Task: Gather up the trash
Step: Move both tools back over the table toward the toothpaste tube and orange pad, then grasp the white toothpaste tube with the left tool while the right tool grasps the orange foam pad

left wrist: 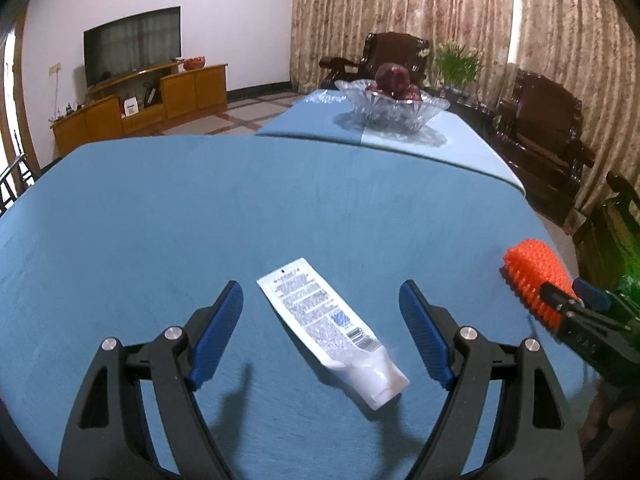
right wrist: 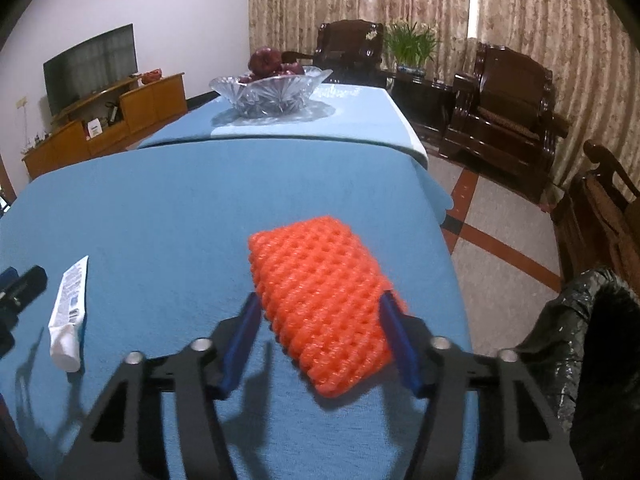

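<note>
A flattened white tube (left wrist: 332,330) with printed text lies on the blue tablecloth, cap end toward me. My left gripper (left wrist: 322,330) is open, its blue fingers on either side of the tube, just above the cloth. The tube also shows at the left of the right wrist view (right wrist: 69,318). My right gripper (right wrist: 320,336) is shut on an orange foam net sleeve (right wrist: 324,300) and holds it above the cloth. The sleeve also shows at the right edge of the left wrist view (left wrist: 534,280). A bin with a black bag (right wrist: 580,340) stands on the floor to the right.
A glass bowl of dark red fruit (left wrist: 392,106) stands on the far part of the table (left wrist: 160,208). Dark wooden armchairs (right wrist: 508,116) and a potted plant (right wrist: 412,46) stand by the curtains. A wooden chair (right wrist: 600,208) is near the table's right edge.
</note>
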Available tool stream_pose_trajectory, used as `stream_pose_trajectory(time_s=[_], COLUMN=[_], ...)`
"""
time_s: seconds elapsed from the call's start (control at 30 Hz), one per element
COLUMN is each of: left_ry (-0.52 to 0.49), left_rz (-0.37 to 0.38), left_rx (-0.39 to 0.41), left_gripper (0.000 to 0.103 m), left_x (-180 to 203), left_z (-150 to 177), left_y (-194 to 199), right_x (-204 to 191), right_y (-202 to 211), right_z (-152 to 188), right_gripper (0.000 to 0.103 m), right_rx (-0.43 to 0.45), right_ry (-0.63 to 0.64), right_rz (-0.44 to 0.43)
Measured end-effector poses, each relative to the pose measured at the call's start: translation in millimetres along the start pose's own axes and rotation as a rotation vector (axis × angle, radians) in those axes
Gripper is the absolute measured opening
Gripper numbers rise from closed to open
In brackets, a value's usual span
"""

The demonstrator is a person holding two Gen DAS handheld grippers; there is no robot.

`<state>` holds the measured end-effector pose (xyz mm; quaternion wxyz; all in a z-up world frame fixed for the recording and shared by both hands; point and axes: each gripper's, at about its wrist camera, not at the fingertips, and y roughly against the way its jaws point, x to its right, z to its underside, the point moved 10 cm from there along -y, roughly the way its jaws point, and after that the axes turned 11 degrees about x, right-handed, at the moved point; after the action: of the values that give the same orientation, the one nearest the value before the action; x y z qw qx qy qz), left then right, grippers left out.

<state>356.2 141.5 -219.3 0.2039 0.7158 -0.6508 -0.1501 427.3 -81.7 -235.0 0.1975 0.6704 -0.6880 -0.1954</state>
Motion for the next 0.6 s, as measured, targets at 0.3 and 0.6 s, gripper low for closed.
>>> stream_pose_trajectory(time_s=[0.3,0.6], left_ry=[0.010,0.026], left_rz=[-0.032,-0.016], left_rx=[-0.065,-0.148], left_gripper=[0.078,0.065], left_x=[-3.0,-2.0], left_z=[18.8,33.6], left_y=[-15.3,-28.4], right_x=[-5.0,-4.7], right_y=[0.7,1.5], right_z=[-0.9,-3.3], right_gripper=[0.023,0.020], right_rx=[0.006,0.015], right_ry=[-0.003,-0.020], right_rz=[-0.048,-0.068])
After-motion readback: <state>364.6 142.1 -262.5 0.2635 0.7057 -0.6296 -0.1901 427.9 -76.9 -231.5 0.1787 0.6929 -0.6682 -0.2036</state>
